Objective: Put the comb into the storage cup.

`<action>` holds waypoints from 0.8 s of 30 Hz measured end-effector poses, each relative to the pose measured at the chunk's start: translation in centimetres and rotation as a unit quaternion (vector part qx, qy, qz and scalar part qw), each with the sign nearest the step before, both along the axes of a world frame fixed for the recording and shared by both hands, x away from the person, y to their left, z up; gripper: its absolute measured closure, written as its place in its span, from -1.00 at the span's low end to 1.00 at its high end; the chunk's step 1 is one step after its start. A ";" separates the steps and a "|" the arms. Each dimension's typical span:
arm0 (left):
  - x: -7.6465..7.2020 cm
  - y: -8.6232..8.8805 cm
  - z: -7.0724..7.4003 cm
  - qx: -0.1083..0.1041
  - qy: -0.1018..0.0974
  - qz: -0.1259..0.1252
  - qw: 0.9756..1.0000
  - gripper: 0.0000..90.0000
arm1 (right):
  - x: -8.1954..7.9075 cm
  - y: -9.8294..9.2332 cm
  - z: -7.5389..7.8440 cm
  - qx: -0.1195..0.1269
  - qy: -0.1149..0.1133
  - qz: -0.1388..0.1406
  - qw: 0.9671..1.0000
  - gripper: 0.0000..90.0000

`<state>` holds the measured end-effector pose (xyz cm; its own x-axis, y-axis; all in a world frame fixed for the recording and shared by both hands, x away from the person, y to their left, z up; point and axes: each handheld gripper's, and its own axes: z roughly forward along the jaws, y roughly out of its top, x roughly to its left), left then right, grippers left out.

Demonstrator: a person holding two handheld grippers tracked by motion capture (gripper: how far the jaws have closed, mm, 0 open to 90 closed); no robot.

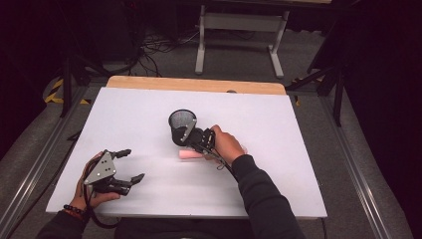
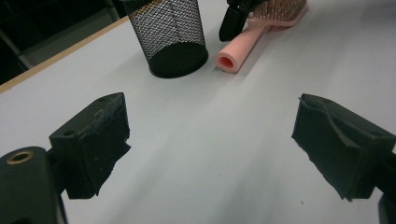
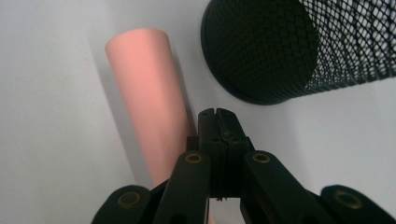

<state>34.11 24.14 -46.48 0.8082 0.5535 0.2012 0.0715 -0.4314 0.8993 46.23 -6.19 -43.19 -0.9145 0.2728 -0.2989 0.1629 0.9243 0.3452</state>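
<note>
A pink hairbrush (image 1: 189, 156) lies on the white board (image 1: 139, 109), its hollow handle (image 2: 243, 49) pointing toward the left gripper. A black mesh cup (image 1: 181, 125) stands upright just behind it. My right gripper (image 1: 190, 143) is low over the brush next to the cup, and its jaws are shut flat against each other with nothing between them (image 3: 218, 114). The pink handle (image 3: 149, 107) runs beside and below those jaws, and the cup (image 3: 275, 46) is close on the other side. My left gripper (image 1: 133, 164) hovers near the board's front left, open and empty (image 2: 210, 140), facing the cup (image 2: 170, 35).
The board rests on a wooden table whose bare strip (image 1: 194, 83) shows at the far edge. A white metal table frame (image 1: 239, 22) and cables stand on the floor behind. Grey rails (image 1: 348, 149) run along both sides.
</note>
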 end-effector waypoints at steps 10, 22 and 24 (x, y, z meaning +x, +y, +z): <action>-0.3 0.8 -0.2 -0.004 0.004 0.009 1.000 -0.75 | -1.7 1.0 0.0 -0.015 0.002 0.033 0.999 1.00; -0.4 1.1 -0.5 -0.002 0.015 0.017 1.000 -0.74 | -4.7 0.4 -0.8 0.012 -0.001 0.045 0.999 1.00; -0.4 1.1 -0.5 -0.003 0.017 0.017 1.000 -0.74 | -5.0 0.3 -1.1 0.009 -0.003 0.054 0.999 1.00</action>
<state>33.70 25.27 -47.03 0.7957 0.5814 0.1695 0.1170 -0.4221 0.8990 41.20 -5.92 -44.33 -0.9369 0.1787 -0.3003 0.0615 0.9302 0.3619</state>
